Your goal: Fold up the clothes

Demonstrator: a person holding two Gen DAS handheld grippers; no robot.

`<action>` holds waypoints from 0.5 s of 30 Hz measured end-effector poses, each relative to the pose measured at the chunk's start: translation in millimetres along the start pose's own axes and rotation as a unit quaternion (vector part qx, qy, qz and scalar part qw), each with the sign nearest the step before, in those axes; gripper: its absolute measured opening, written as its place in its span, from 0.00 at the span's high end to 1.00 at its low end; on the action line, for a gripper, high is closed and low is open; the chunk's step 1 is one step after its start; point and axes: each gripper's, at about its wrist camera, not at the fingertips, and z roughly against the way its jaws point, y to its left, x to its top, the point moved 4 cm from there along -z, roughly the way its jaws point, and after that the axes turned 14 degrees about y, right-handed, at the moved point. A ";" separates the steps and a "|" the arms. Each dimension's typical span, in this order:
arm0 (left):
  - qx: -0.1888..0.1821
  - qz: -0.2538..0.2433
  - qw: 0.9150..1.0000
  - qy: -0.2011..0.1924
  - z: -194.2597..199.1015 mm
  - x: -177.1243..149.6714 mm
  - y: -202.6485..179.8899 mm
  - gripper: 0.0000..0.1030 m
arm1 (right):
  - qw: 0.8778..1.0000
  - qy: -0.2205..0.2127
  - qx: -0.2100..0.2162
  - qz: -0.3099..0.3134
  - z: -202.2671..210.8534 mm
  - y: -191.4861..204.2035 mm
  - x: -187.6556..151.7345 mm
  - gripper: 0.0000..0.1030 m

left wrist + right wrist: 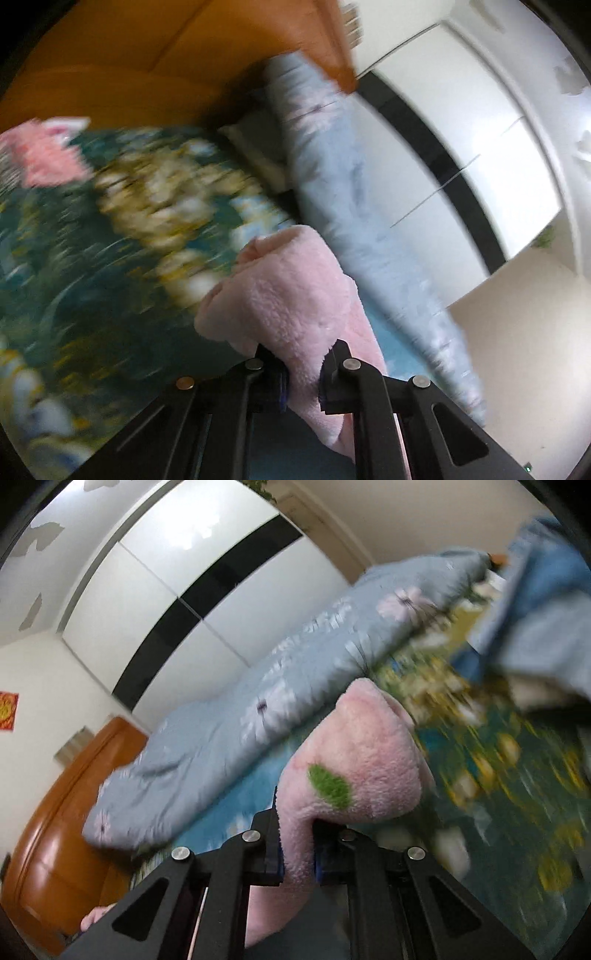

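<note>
A pink fleece garment [291,291] is held up over a bed with a dark green floral sheet [110,236]. My left gripper [303,373] is shut on a bunched fold of it, and the cloth hangs down between the fingers. In the right wrist view my right gripper [297,843] is shut on another part of the pink garment [362,746], which has a green patch [328,786]. Another pink piece [48,155] lies far off on the sheet. Both views are motion-blurred.
A rolled light-blue floral quilt [229,716] runs along the bed's far side, also in the left wrist view [351,192]. A white wardrobe with a black band [207,579] stands behind. An orange wooden bed board [129,62] and blue clothes [546,620] are nearby.
</note>
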 end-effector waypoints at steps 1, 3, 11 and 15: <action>0.006 0.017 1.000 0.013 -2.1 -7.6 18.7 0.88 | 1.000 0.011 -0.004 -0.013 2.7 -13.5 -17.9 0.89; -0.004 0.052 0.998 0.029 -4.1 -20.2 46.9 0.88 | 0.999 0.034 -0.012 -0.039 8.3 -40.4 -53.7 0.89; -0.022 0.098 0.993 0.055 -15.0 -27.4 81.5 0.85 | 0.988 0.058 -0.012 -0.140 -5.1 -99.9 -102.0 0.89; -0.019 0.086 0.994 0.071 -9.3 -27.0 75.8 0.82 | 0.987 0.065 -0.024 -0.147 -6.0 -103.1 -105.9 0.83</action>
